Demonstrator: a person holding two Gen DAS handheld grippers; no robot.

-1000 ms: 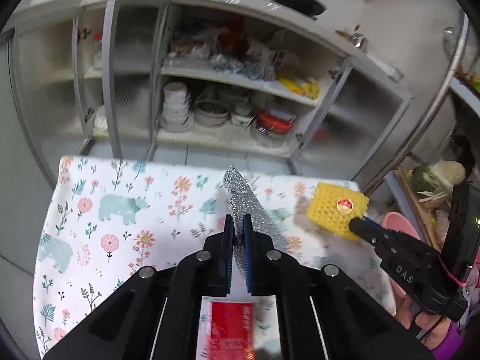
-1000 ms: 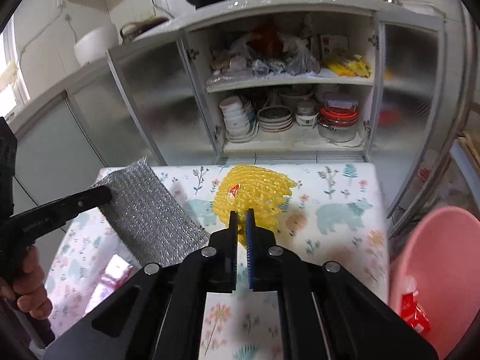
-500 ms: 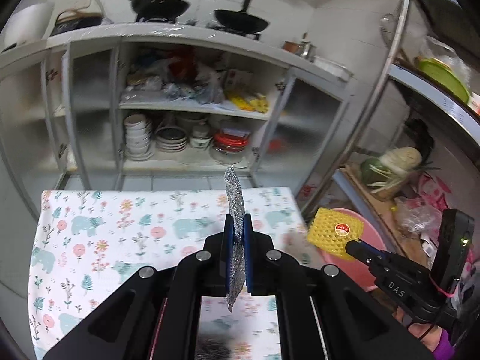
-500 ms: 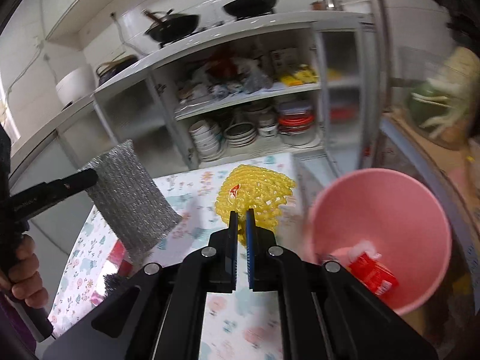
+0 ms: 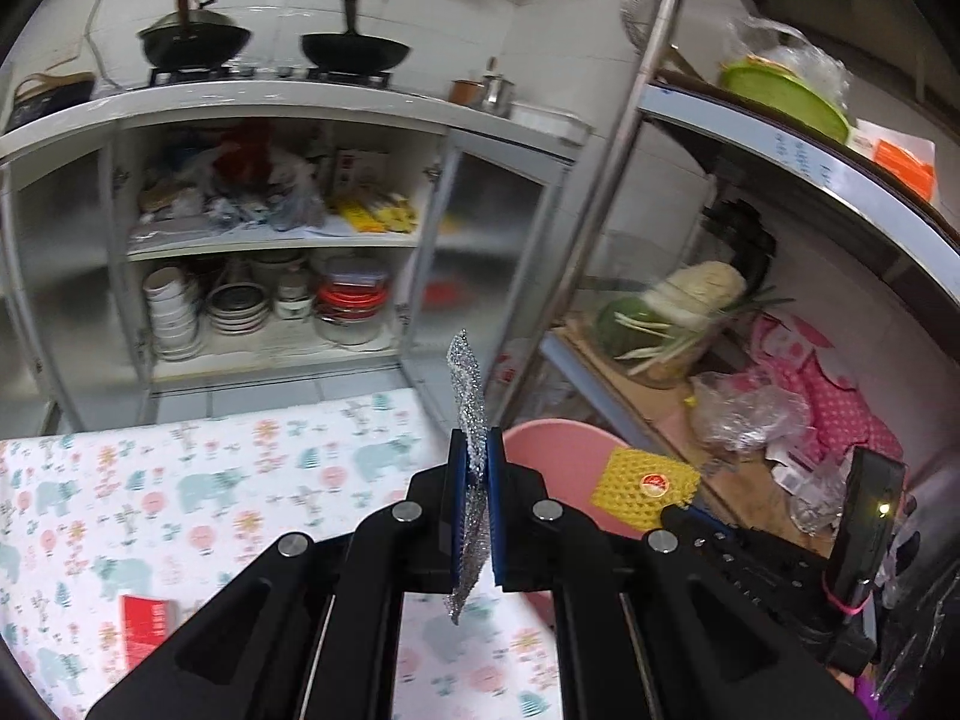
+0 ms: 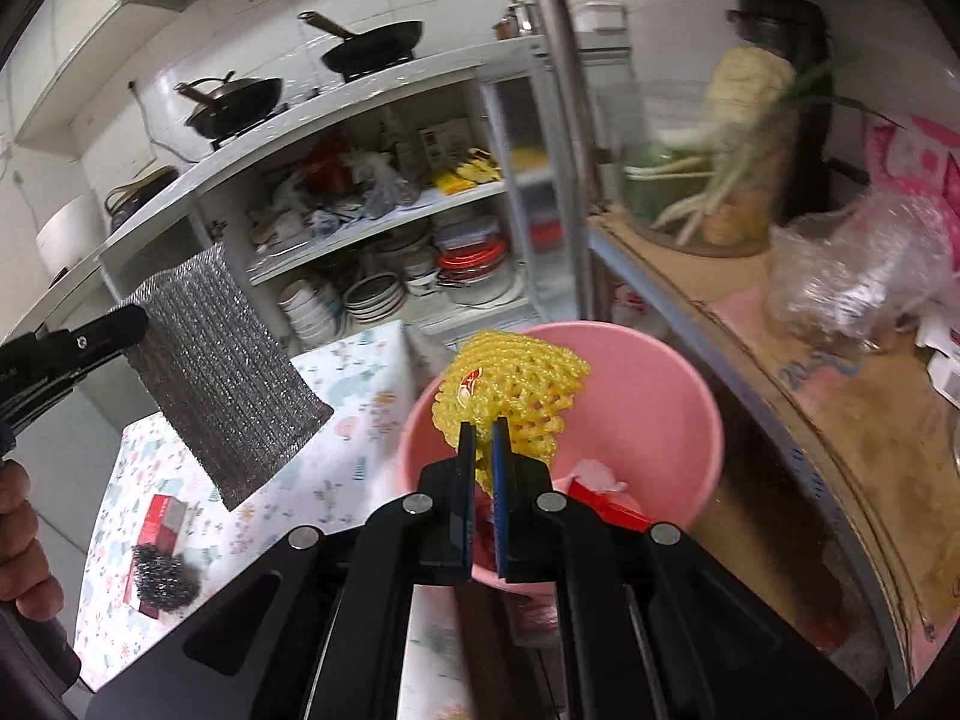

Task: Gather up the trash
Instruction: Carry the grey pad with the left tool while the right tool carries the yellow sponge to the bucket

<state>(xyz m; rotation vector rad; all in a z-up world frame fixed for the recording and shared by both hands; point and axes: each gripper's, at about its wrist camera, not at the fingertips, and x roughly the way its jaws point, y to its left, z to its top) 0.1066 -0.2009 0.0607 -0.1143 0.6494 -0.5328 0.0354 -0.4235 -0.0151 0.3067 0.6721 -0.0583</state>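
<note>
My left gripper [image 5: 475, 444] is shut on a silver mesh cloth [image 5: 468, 396], held edge-on above the table's right end; the cloth shows flat in the right wrist view [image 6: 222, 372]. My right gripper [image 6: 483, 438] is shut on a yellow foam net [image 6: 513, 384] with a red sticker, held over the pink bin [image 6: 654, 396]; the net also shows in the left wrist view [image 5: 642, 486], over the bin [image 5: 558, 450]. Red and white wrappers [image 6: 606, 501] lie inside the bin.
The table has a floral cloth [image 5: 180, 480]. A red packet [image 5: 147, 621] lies on it, with a steel wool ball [image 6: 163, 581] beside it. An open cupboard [image 5: 270, 276] with dishes stands behind. A metal shelf rack [image 6: 780, 360] with vegetables and bags stands right of the bin.
Both grippers have swung right, away from the table. The yellow net is now over the pink bin, and the silver cloth is near the table's right end by the bin.
</note>
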